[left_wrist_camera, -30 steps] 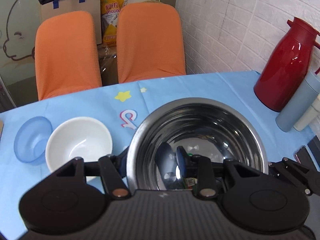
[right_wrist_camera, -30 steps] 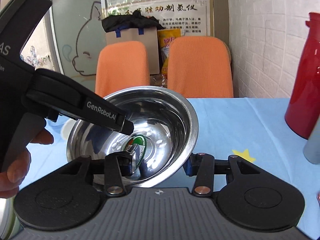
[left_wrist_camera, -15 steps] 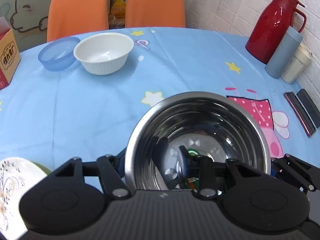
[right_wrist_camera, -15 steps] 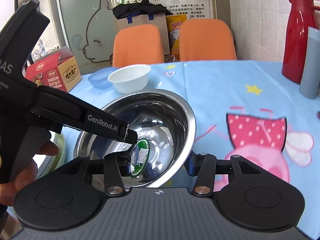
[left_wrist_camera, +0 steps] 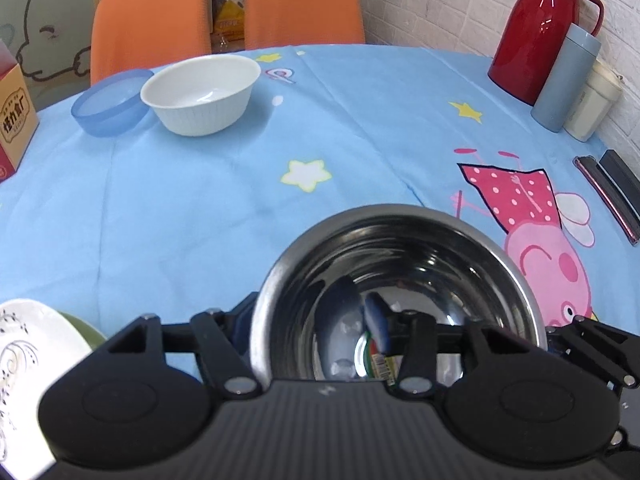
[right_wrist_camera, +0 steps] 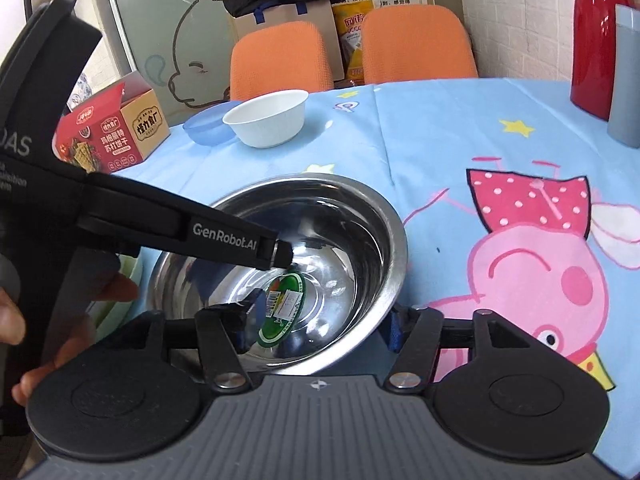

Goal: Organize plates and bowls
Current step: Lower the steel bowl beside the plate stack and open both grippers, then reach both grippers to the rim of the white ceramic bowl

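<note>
Nearest the viewer, one steel bowl (left_wrist_camera: 396,300) is held over the blue-clothed bench (left_wrist_camera: 200,200). The left hand-held gripper (left_wrist_camera: 308,332) is clenched on the bowl's left rim, one finger outside the wall, one inside. The right hand-held gripper (right_wrist_camera: 320,328) grips the right rim the same way. The bowl holds nothing loose; a green label (right_wrist_camera: 282,308) is stuck to its bottom.

At the near left edge, one patterned white plate (left_wrist_camera: 24,364) lies over a green dish (left_wrist_camera: 86,330).

The middle of the bench is open cloth.

At the far left stand one white bowl (left_wrist_camera: 200,94) and one blue bowl (left_wrist_camera: 110,102), touching or nearly so. Neither has visible contents.

At the far right edge stand one red flask (left_wrist_camera: 536,32), one grey tumbler (left_wrist_camera: 564,80) and one cream cup (left_wrist_camera: 592,106), close together.
</note>
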{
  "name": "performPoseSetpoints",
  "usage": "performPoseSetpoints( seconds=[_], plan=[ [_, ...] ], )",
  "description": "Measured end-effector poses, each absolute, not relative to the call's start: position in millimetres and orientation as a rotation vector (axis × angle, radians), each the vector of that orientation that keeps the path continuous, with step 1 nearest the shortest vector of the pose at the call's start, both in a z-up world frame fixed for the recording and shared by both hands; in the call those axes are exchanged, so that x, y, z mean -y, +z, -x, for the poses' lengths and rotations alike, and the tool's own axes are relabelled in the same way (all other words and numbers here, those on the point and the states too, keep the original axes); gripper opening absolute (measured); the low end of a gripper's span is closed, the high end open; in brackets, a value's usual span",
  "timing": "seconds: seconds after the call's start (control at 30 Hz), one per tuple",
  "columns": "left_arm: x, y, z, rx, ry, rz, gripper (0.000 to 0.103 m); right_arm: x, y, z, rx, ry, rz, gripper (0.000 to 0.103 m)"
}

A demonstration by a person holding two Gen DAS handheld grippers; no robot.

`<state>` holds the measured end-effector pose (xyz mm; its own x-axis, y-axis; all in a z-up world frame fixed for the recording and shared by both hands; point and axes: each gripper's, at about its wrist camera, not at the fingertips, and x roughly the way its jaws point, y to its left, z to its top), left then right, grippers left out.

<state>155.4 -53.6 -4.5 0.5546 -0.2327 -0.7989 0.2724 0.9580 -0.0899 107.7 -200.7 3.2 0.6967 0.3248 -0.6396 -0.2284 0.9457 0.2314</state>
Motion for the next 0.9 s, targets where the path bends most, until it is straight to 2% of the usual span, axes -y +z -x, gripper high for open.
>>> performPoseSetpoints(
  seconds=[0.03,0.07,0.13,0.2,0.47,0.9],
  plan=[
    [50,-1,-155,-0.921,-0.272,-0.047,0.088,203,4,-106,-0.737,0.311,-0.147,0.103],
    [45,4,-154,-0.895,-0.265,-0.037,0.093,206,6,-103,-0.73,0.307,-0.154,0.103],
    [33,18,-150,-0.848,-0.245,-0.025,0.094,219,12,-94,-0.692,0.286,-0.165,0.103],
    [22,32,-148,-0.799,-0.223,-0.01,0.1,234,18,-88,-0.656,0.241,-0.181,0.103],
    [-4,68,-144,-0.688,-0.146,-0.01,0.102,278,17,-90,-0.659,0.13,-0.176,0.103],
    [-22,69,-160,-0.691,-0.13,-0.007,0.102,263,59,-169,-0.6,0.192,0.045,0.103]
  ],
)
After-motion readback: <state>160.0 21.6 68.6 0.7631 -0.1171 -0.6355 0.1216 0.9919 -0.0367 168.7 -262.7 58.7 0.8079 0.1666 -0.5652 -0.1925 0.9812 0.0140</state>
